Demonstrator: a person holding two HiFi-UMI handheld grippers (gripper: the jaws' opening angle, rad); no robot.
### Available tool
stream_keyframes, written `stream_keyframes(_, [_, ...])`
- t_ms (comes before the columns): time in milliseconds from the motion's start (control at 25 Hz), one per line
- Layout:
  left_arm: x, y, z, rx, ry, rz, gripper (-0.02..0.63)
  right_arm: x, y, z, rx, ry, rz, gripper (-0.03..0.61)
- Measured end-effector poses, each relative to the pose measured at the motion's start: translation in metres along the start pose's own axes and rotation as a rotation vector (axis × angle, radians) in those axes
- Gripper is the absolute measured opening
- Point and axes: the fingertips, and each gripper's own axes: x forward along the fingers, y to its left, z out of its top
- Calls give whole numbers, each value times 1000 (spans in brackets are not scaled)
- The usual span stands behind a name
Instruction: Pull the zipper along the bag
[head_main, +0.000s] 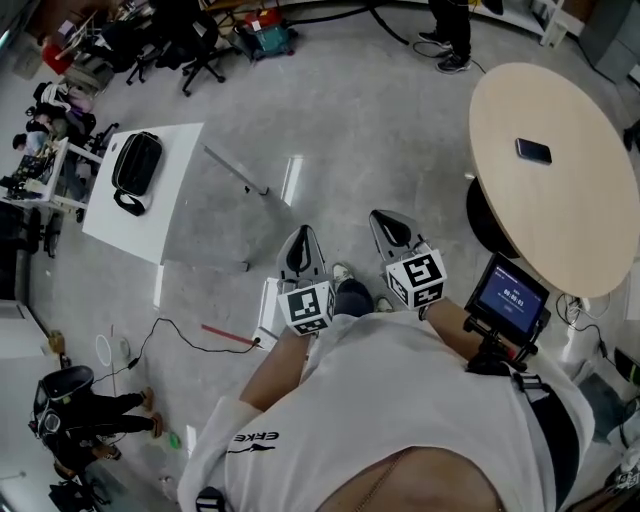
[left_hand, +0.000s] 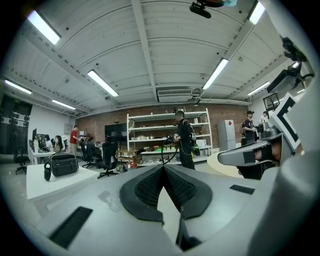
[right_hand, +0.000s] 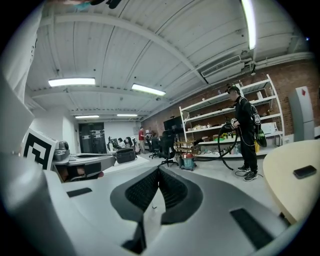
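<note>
1. Grippers: the left gripper (head_main: 303, 235) and the right gripper (head_main: 386, 218) are held side by side above the grey floor. Each has its jaws pressed together at the tips, with nothing between them.
2. Bag: the black bag (head_main: 137, 163) lies on a white table (head_main: 165, 195), well apart from both grippers, off to their left.
3. Writing: the person's white shirt (head_main: 400, 390) reads "ERKE". A small blue screen (head_main: 509, 296) shows digits too small to read.
4. Elsewhere: a dark phone (head_main: 533, 151) lies on the round table (head_main: 560, 200).
</note>
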Motion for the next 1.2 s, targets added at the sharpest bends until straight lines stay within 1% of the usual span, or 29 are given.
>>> stream_keyframes(160, [11,-10,-1,12,-2,-5,4,-2,-13,3,-3,-7,-30,5])
stream_keyframes(280, [32,0,0,17,10,-6,5,16,-19,14,-16,-11,-39,5])
stream_keyframes(480, [97,42,-1,22,-1,-24,4,88,-37,32,-31,-21,-54,5])
stream_keyframes(600, [130,63,-3,6,11,-34,4,125,-44,41,-37,-17,-57,5])
stream_keyframes(760, [139,79,9,-12,8,-54,5,142,-35,58,-47,-10,-58,5])
stream_keyframes(920, [143,104,29,-31,1,-51,5,160,-22,85,-62,-14,-60,5])
stream_keyframes(1080, [174,142,8,-35,6,-21,5,214,-24,73,-62,-5,-42,5])
stream_keyframes(1200, [184,166,7,-51,19,17,5,238,-17,79,-75,7,-11,5])
